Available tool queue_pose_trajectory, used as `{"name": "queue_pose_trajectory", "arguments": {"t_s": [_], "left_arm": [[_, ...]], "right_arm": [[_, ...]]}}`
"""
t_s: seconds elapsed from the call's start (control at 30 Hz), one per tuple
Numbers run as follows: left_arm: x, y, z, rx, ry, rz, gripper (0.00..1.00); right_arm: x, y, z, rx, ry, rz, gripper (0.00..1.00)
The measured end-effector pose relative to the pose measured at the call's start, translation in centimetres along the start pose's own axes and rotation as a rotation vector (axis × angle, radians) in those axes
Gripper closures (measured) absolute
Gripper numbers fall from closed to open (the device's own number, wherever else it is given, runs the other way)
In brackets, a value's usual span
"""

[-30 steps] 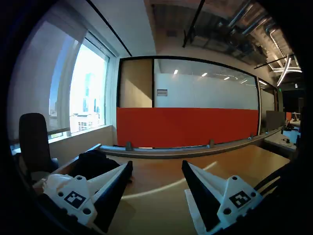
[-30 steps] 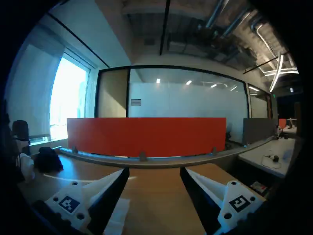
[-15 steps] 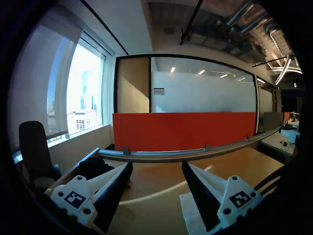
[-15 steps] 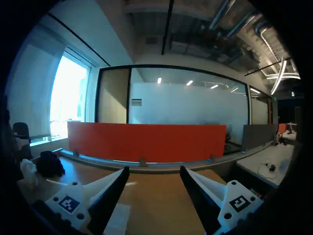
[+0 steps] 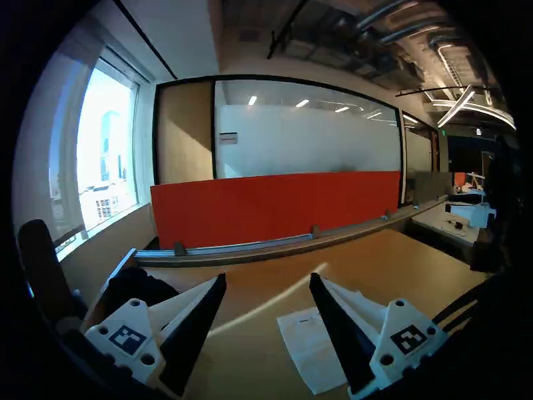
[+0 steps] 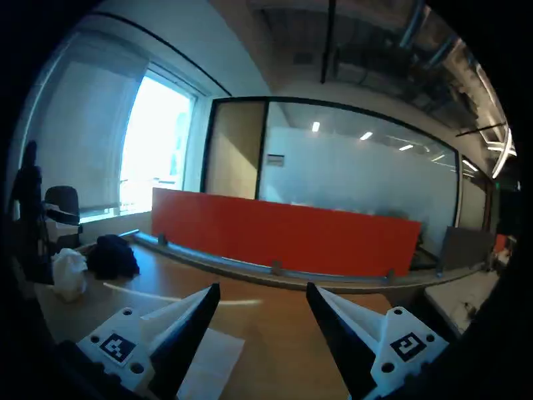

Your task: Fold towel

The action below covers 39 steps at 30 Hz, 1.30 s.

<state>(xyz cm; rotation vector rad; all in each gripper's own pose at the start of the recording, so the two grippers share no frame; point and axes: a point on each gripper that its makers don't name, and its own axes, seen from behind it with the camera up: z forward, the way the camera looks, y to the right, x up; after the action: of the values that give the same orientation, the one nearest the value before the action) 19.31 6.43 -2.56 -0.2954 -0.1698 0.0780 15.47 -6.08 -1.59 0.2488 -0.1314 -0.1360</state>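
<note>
A flat white towel lies on the wooden table just below my left gripper, partly under its right finger. That gripper is open with nothing between its fingers. In the right gripper view the same white towel shows beside the left finger, low on the table. My right gripper is open too, held above the table and touching nothing.
A crumpled white cloth and a dark bundle sit at the table's left end, the dark bundle also near my left finger. An orange divider runs along the far edge. A black chair stands at left.
Both views have swung sideways. More of the white towel has come into sight below each gripper. Both grippers stay open.
</note>
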Motion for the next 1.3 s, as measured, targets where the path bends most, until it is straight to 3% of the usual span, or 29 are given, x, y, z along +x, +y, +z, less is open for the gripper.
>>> {"name": "queue_pose_trajectory", "arguments": {"t_s": [0.27,0.47,0.8,1.3], "left_arm": [[-2.2,4.2,0.1,-0.185,-0.094,0.052,0.07],[-3.1,4.9,0.2,-0.229,-0.123,0.059,0.07],[-6.5,5.7,0.6,-0.256,-0.169,0.060,0.07],[-15.7,7.7,1.6,-0.306,-0.303,0.066,0.07]], "right_arm": [[-1.9,-4.2,-0.4,0.184,-0.111,-0.084,0.00],[-2.6,-5.9,-0.7,0.267,-0.146,-0.100,0.00],[-5.9,-7.1,-0.5,0.306,-0.196,-0.110,0.00],[-14.7,-8.5,-0.1,0.320,-0.321,-0.108,0.00]]}}
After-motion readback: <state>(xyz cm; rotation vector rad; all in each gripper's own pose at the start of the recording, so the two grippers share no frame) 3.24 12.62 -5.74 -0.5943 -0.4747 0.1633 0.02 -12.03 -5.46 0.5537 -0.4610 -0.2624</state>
